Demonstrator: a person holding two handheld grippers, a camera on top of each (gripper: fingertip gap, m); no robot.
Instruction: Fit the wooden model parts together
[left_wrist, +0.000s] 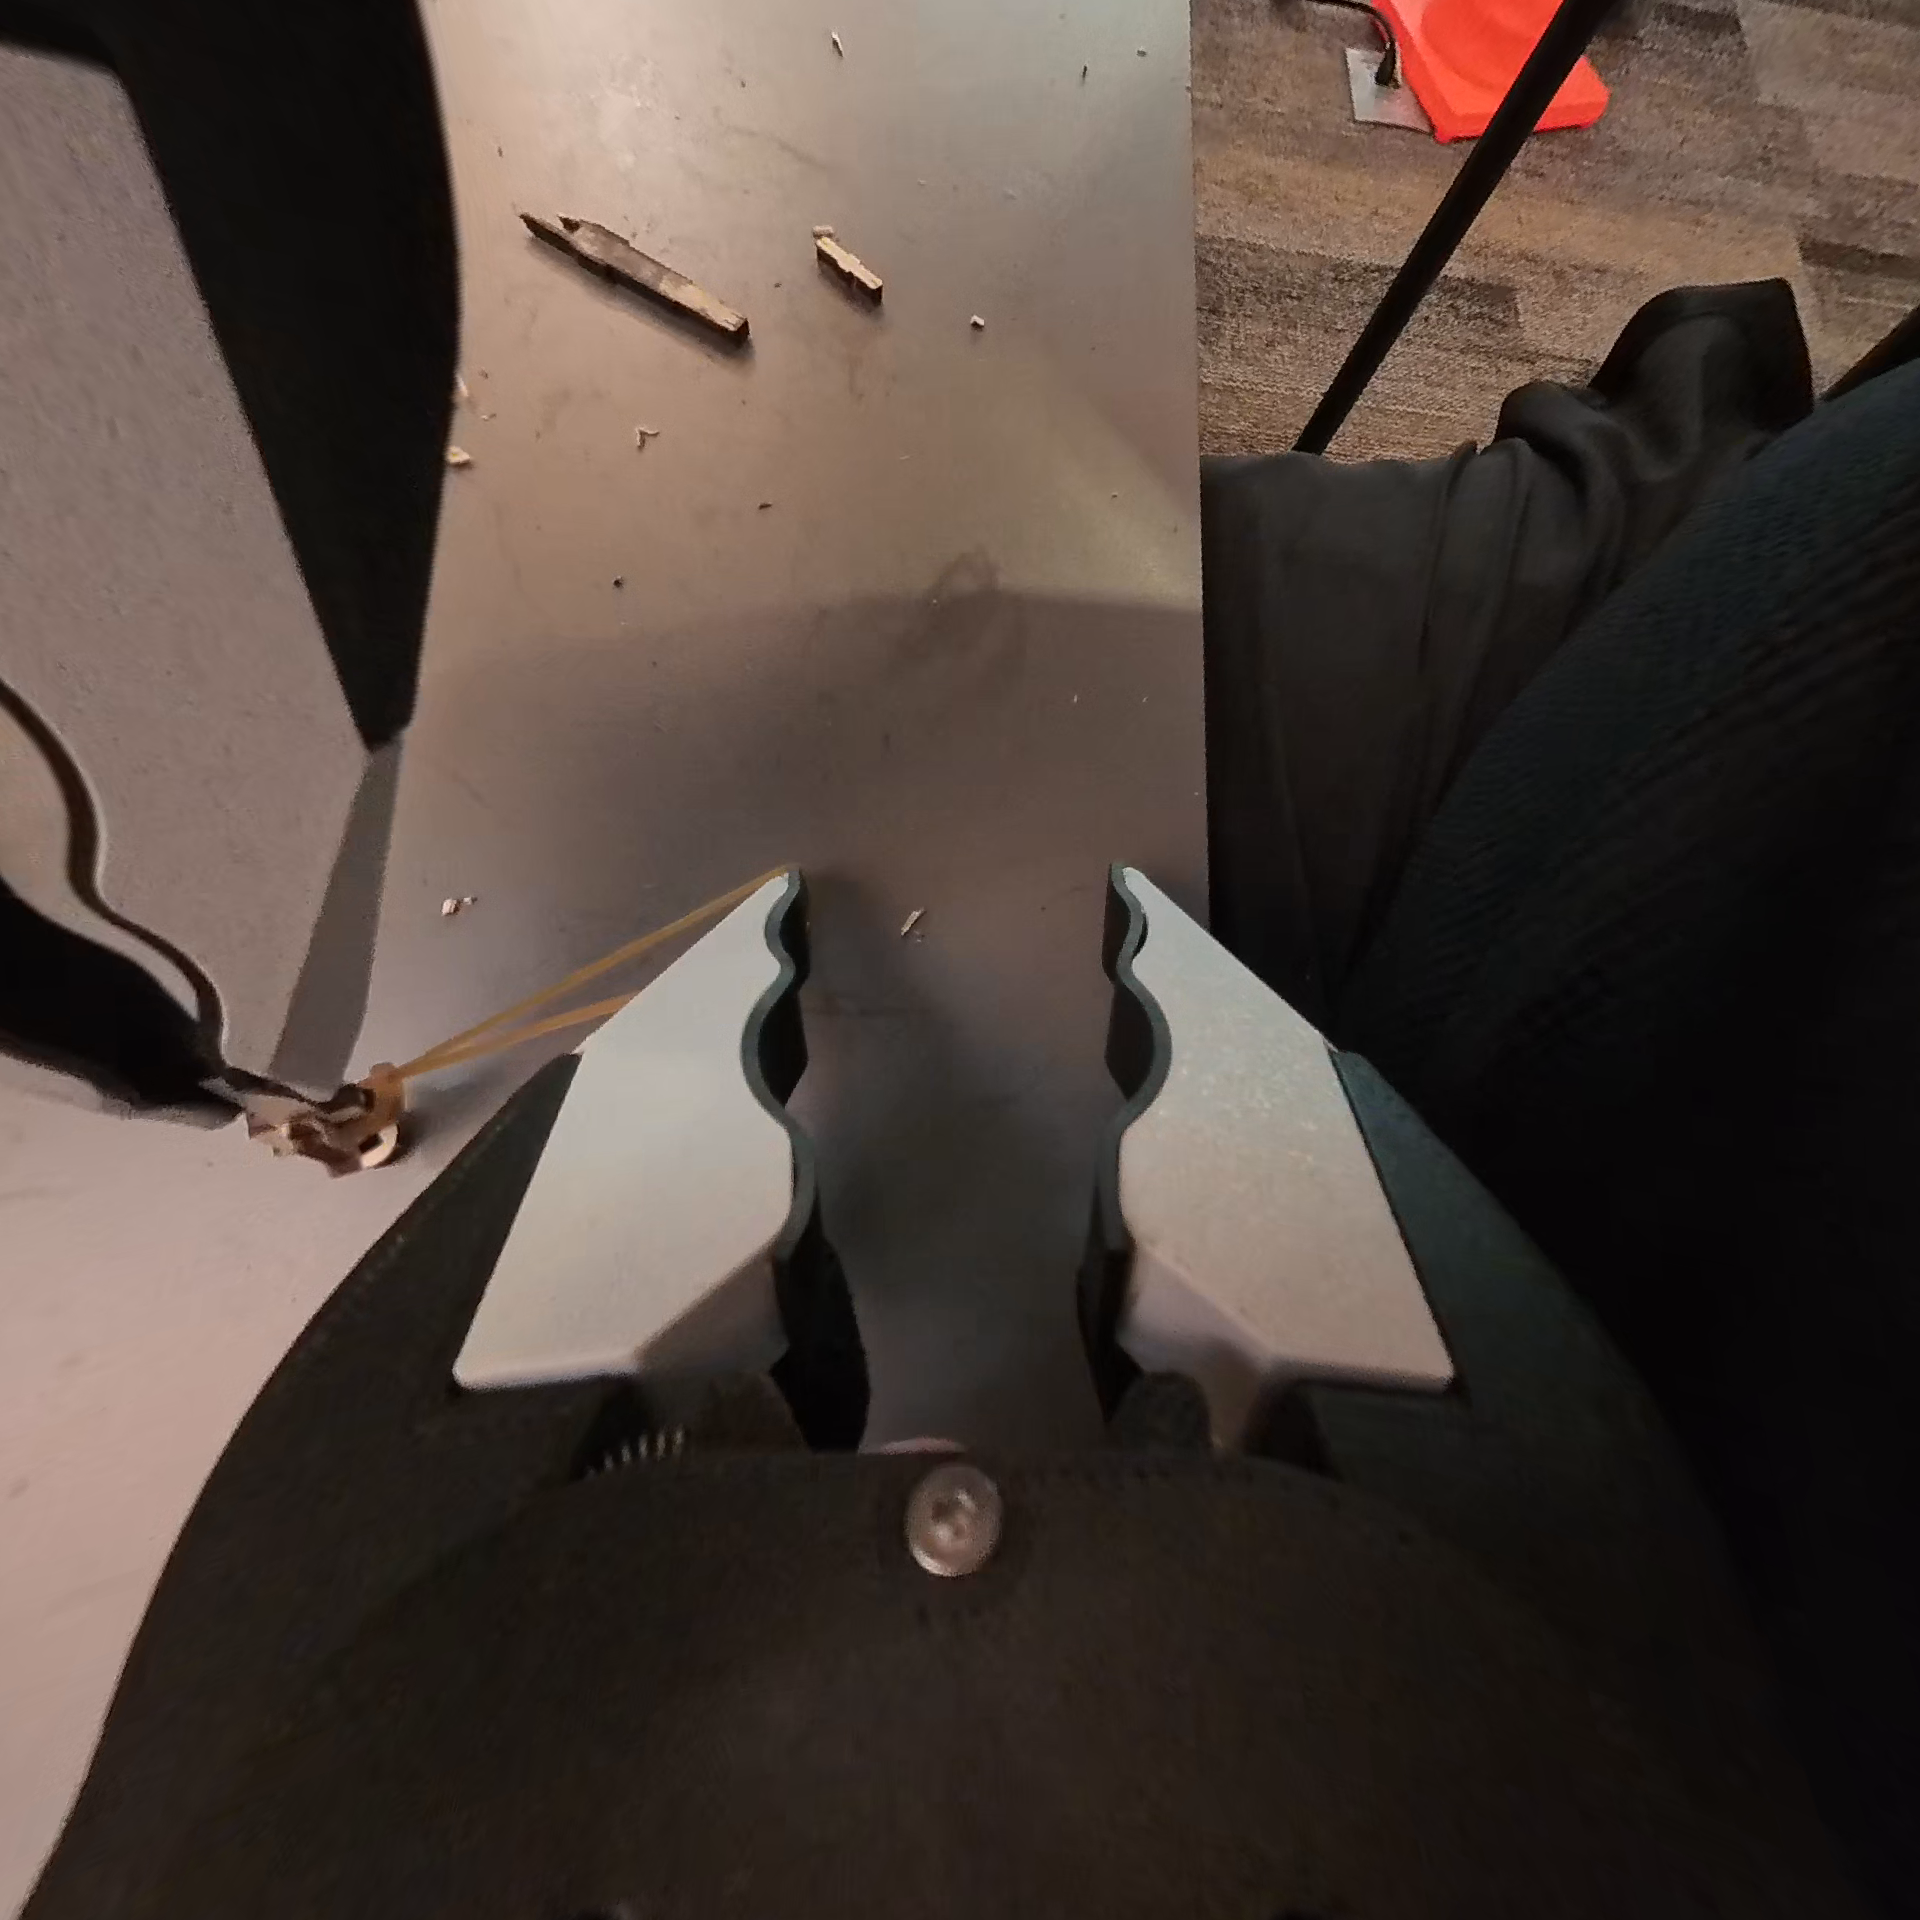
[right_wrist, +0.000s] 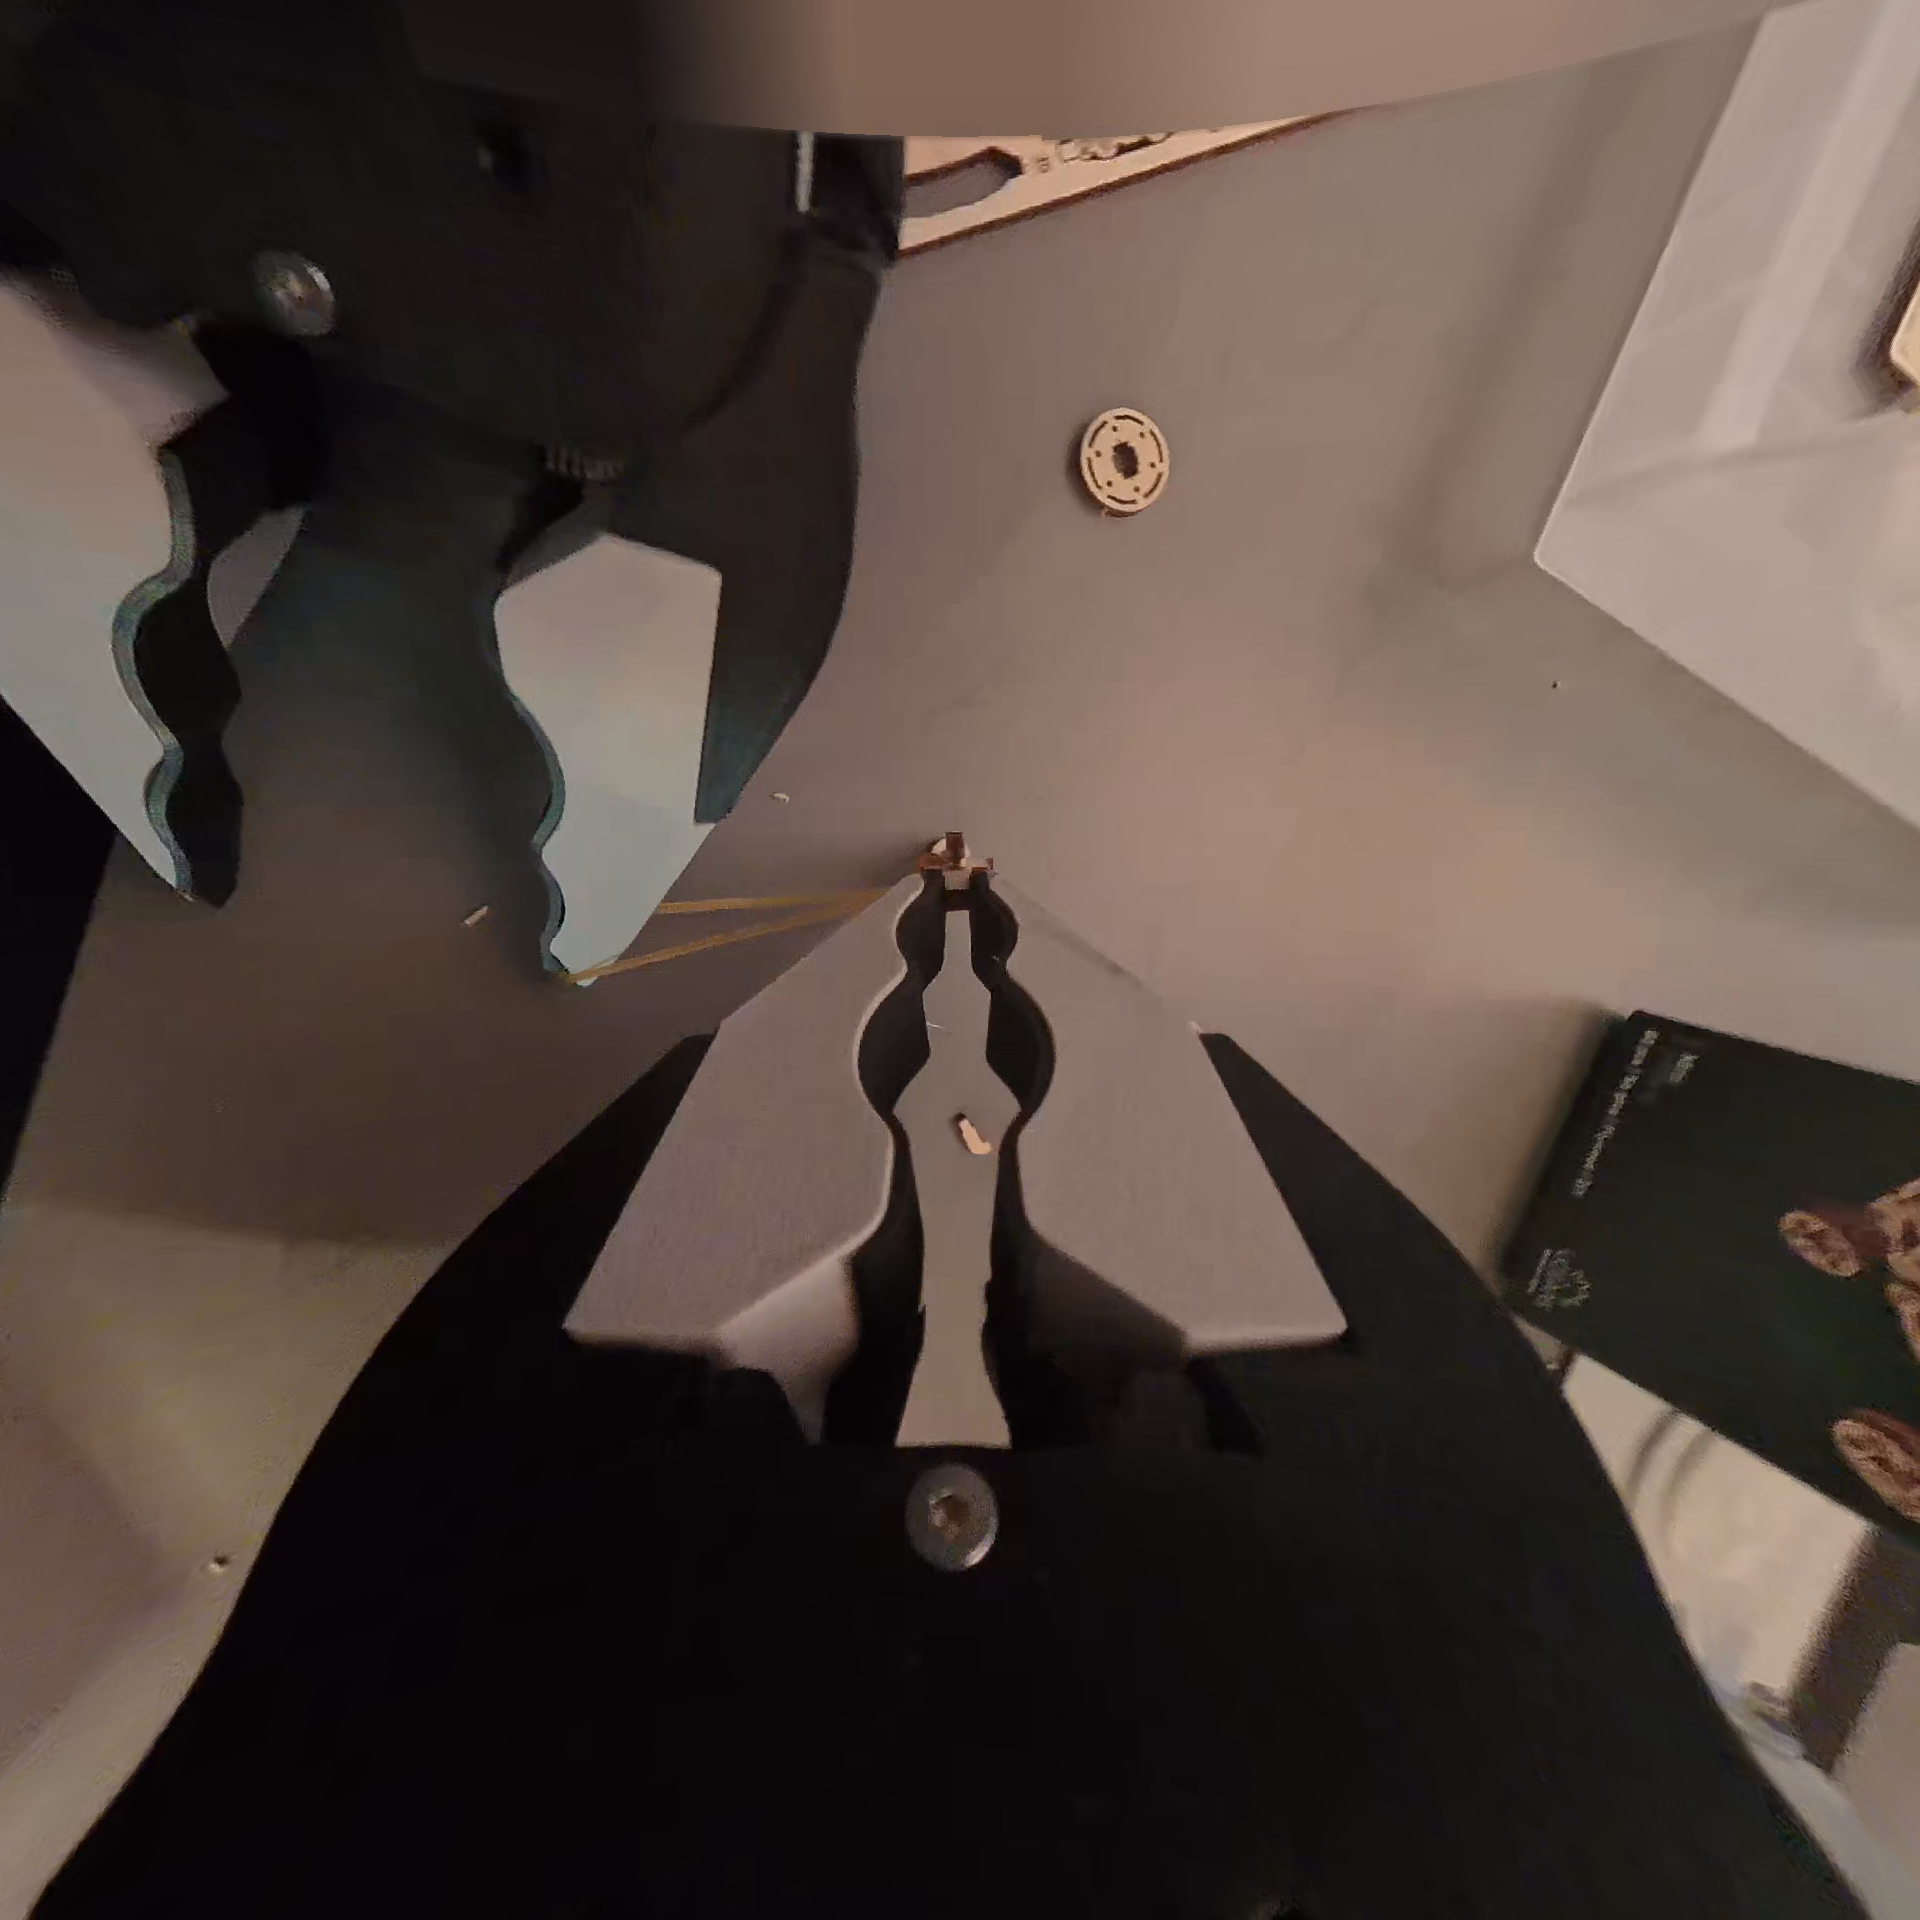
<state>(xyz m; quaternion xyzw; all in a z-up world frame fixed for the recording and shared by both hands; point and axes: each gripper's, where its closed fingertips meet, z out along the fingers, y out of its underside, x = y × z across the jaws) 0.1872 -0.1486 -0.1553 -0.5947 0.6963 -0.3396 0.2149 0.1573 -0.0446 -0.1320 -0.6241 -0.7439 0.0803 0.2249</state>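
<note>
Item: small wooden model part (right_wrist: 954, 864), pale, with a metal-looking bit; pinched at the very tips of my right gripper (right_wrist: 956, 881), whose fingers are pressed nearly together on it, low over the grey table (right_wrist: 1299, 727). All places below are given from this part.

Rubber band (right_wrist: 769, 925): yellowish, two strands, stretched from the part leftward to the tip of one finger of my left gripper (left_wrist: 954, 883). The band is hooked over that fingertip (left_wrist: 781, 881); the left gripper's fingers are spread wide, with nothing between them.

Round wooden disc (right_wrist: 1125, 474): beyond the part, slightly right, flat on the table, well apart from it, with a toothed centre hole.

Wooden cut-out sheet (right_wrist: 1049, 177): farther beyond, at the table's far side, partly hidden.

White tray or box (right_wrist: 1714, 520): far right of the part.

Dark booklet (right_wrist: 1704, 1226): right and nearer to me; it bears small print and pictures of wooden gears, wording not recorded.

Wooden sliver (right_wrist: 977, 1138): on the table, seen between my right gripper's fingers.

Long dark wooden strip (left_wrist: 634, 272), short wooden piece (left_wrist: 849, 266), and scattered splinters: on the table ahead of the left gripper.

Orange object (left_wrist: 1486, 62): on the carpet beyond the table edge.
</note>
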